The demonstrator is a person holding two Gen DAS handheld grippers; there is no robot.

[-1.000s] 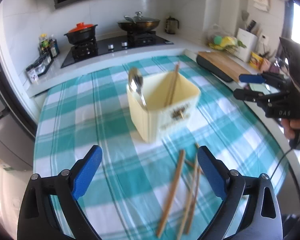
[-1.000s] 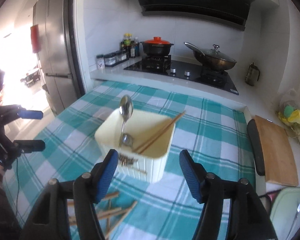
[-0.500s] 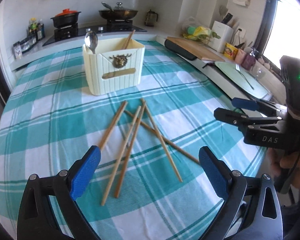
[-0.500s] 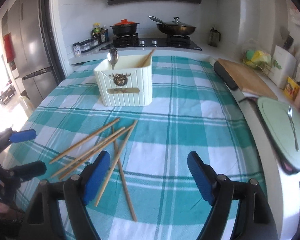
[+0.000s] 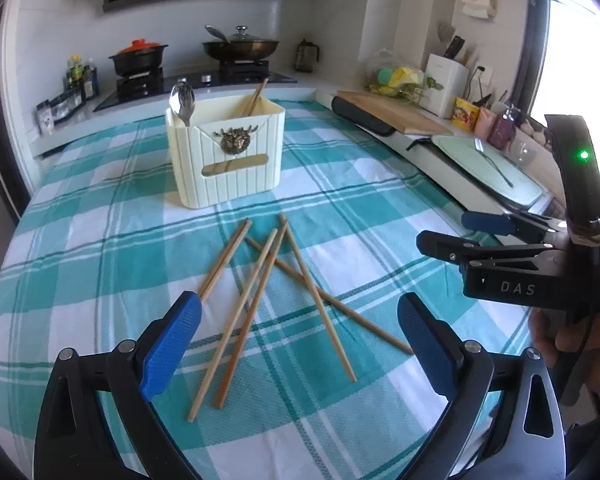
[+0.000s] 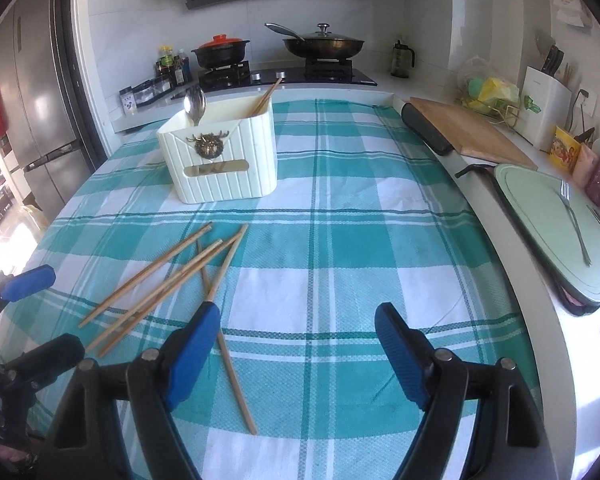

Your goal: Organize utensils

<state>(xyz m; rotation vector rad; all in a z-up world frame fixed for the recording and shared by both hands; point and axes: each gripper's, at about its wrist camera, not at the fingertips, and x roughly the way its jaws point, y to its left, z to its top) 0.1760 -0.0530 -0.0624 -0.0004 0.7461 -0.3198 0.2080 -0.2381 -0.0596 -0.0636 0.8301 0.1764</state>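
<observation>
Several wooden chopsticks (image 5: 260,300) lie crossed on the teal checked tablecloth; they also show in the right wrist view (image 6: 168,280). Behind them stands a cream utensil holder (image 5: 224,160) (image 6: 220,164) with a metal spoon (image 5: 182,98) (image 6: 195,102) and a chopstick (image 5: 255,98) inside. My left gripper (image 5: 298,340) is open and empty, just short of the near chopstick ends. My right gripper (image 6: 298,344) is open and empty, to the right of the chopsticks. Each gripper shows at the edge of the other's view, the right one (image 5: 460,232) and the left one (image 6: 40,312).
A wooden cutting board (image 6: 468,132) and a pale green board (image 6: 552,220) with a fork (image 6: 574,220) lie on the counter at right. The stove with a red-lidded pot (image 6: 222,50) and a wok (image 6: 324,44) is behind. A fridge (image 6: 32,92) stands left.
Both grippers have pulled back from above the holder towards the near side of the table. The holder now stands farther away and the loose chopsticks lie between it and the grippers.
</observation>
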